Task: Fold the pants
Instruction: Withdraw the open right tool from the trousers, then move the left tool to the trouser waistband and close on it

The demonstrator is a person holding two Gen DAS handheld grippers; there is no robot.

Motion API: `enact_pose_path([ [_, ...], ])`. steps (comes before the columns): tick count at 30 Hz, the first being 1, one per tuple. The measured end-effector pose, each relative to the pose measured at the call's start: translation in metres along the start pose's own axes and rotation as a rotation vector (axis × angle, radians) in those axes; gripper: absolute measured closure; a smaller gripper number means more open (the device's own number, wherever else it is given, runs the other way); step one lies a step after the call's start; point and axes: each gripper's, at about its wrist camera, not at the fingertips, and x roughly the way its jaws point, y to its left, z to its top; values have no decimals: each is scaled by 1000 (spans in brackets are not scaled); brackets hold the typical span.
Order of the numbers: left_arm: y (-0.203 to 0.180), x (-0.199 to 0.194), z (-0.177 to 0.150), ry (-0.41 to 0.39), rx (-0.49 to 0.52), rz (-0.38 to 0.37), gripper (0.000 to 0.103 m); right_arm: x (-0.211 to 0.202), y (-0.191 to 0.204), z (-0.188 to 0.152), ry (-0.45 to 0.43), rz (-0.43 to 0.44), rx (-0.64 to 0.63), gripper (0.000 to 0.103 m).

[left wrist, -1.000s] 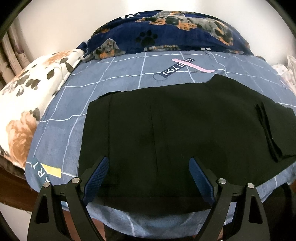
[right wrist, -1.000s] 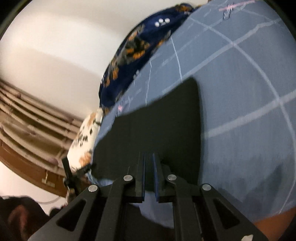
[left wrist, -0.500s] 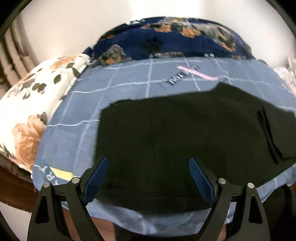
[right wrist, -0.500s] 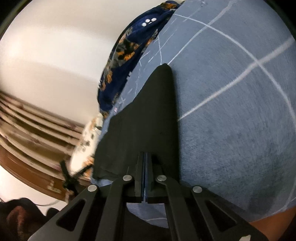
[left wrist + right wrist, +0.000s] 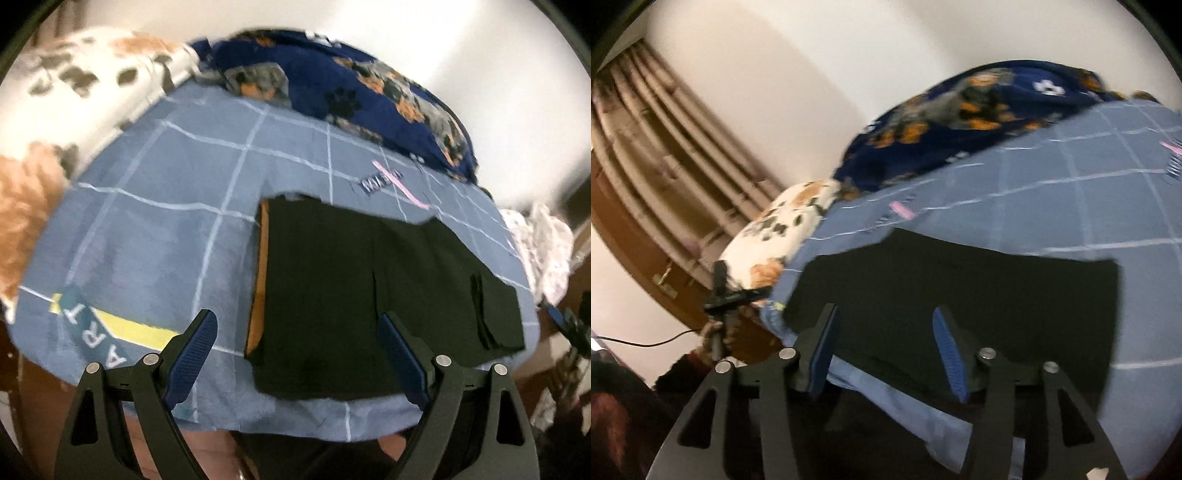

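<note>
Black pants [image 5: 369,295] lie folded flat on a blue checked bedsheet [image 5: 166,221], near its front edge. An orange lining edge shows along their left side. My left gripper [image 5: 295,350] is open and empty, hovering just in front of the pants. In the right wrist view the pants [image 5: 979,295] form a dark rectangle on the sheet [image 5: 1071,203]. My right gripper [image 5: 886,350] is open and empty over their near edge.
A navy dog-print blanket [image 5: 351,92] lies at the back of the bed. A white floral pillow [image 5: 55,110] sits at the left. White cloth [image 5: 535,251] lies at the right. A curtain [image 5: 665,147] and a wooden bed frame [image 5: 646,277] show at left.
My right gripper has let go of the pants and opened after laying the fold down. My left gripper has swung left, so the pants now sit right of centre.
</note>
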Motion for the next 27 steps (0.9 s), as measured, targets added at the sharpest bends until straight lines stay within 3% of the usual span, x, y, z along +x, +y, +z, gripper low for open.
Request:
enact_pose_path([
  [3,2,12,-3,43,30,-40,15,18,19,4,23,57,-6,48],
  [7,7,30,0,75,54,-26,15,40,36,0,63,81,-12,48],
  [13,4,50,4,129,125,-124,15,64,35,-6,114,71,27,46],
  [17,1,62,9,136,164,-84,15,68,31,-8,116,78,51,42],
  [23,4,69,23,149,155,-181,15,86,32,-11,144,79,80,34],
  [24,2,71,24,165,172,-210,17,87,32,-12,145,81,85,33],
  [25,-1,72,25,184,196,-230,27,88,32,-12,145,85,91,31],
  [26,-5,73,25,192,212,-221,39,89,31,-12,145,88,96,30],
  [27,-9,72,26,192,227,-206,40,90,31,-13,145,93,101,30],
])
